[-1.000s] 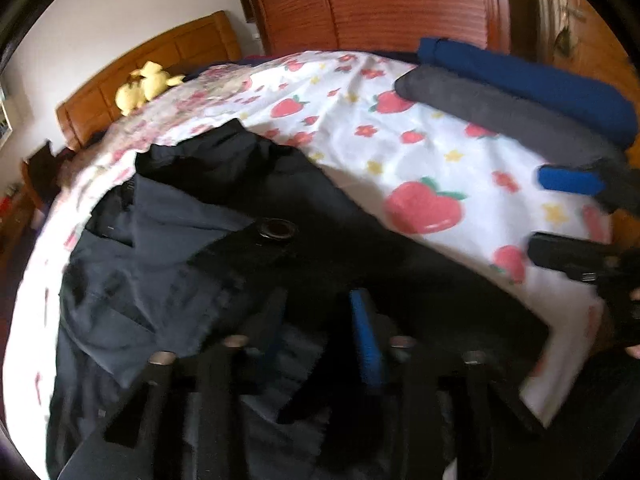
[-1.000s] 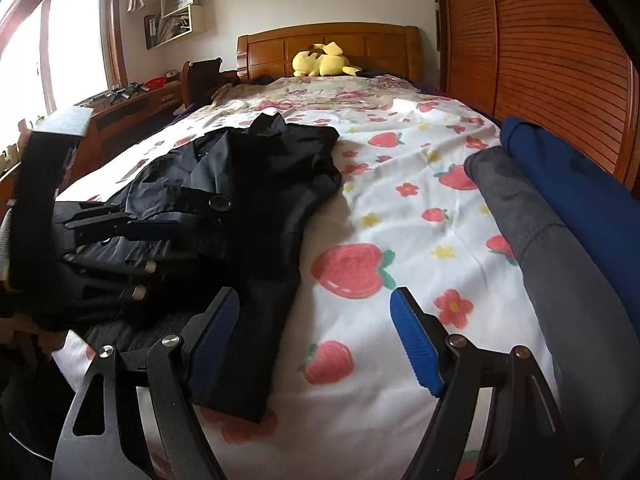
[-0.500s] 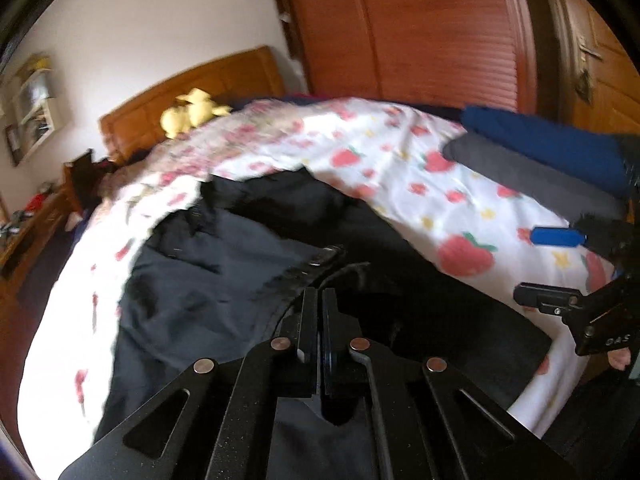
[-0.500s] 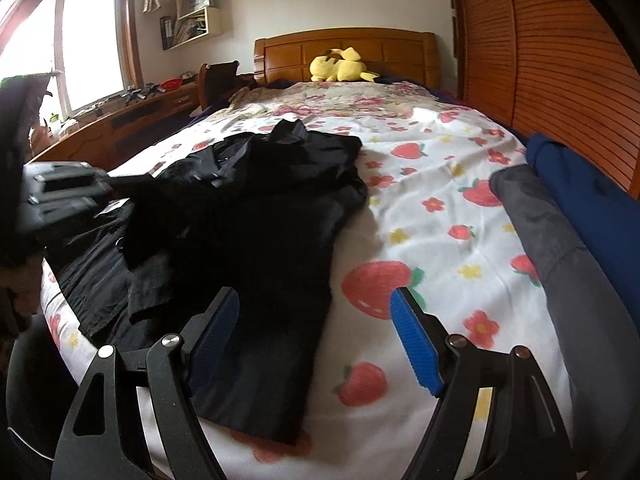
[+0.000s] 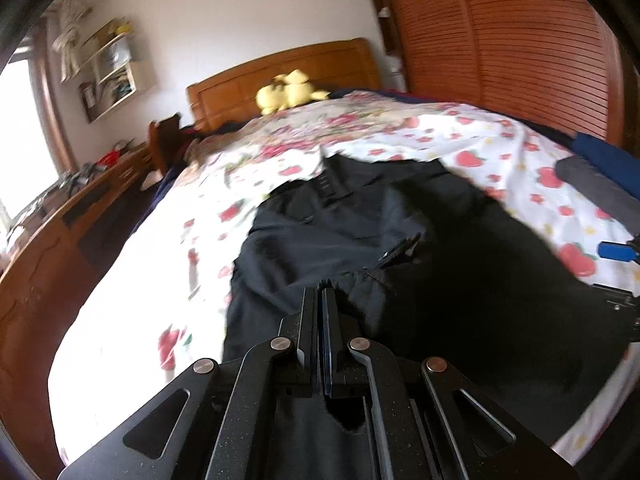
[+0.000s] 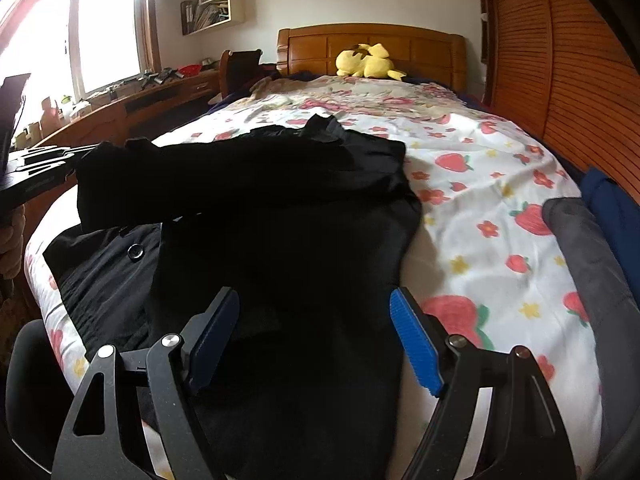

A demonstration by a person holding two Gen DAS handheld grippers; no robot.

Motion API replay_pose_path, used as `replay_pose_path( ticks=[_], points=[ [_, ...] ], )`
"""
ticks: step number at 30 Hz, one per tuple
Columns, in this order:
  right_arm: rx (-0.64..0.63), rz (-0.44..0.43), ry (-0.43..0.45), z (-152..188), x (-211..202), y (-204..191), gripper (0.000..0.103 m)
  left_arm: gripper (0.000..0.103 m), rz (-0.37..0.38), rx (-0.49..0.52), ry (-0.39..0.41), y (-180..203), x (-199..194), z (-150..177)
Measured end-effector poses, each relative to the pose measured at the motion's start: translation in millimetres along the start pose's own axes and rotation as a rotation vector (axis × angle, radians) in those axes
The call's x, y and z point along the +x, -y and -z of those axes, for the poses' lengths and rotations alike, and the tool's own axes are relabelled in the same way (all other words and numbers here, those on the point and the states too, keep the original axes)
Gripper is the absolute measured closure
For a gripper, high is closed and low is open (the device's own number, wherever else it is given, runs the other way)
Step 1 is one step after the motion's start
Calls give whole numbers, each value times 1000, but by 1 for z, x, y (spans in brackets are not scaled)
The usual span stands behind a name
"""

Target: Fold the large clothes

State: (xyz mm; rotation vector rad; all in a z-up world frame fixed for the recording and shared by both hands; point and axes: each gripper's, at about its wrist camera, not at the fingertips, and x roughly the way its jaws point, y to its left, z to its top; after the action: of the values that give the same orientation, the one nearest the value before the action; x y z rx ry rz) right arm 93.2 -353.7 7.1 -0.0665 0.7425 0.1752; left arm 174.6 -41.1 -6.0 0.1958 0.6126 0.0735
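Here, one black coat [image 6: 280,216]; left claw [image 5: 320,300] clenched on it; right claw [image 6: 314,332] released.

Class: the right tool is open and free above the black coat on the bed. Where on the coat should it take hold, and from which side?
Grip the black coat at its right-hand edge, probably coming in from the bare strawberry sheet. There the cloth ends in a long, clear border lying flat. The right tool hangs open, holding nothing; the left tool already pinches the opposite part.
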Motion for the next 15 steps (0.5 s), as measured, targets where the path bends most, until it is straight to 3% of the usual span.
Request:
replay_pose_path(
  ticks=[10,15],
  points=[
    [-24,-22,-19,-16,30,-31,24,101,-52,-57,-40,-18,20,12],
    [-32,-31,-28,-18,38,-41,24,99,-40,-108,-84,-30,27,20]
  ],
)
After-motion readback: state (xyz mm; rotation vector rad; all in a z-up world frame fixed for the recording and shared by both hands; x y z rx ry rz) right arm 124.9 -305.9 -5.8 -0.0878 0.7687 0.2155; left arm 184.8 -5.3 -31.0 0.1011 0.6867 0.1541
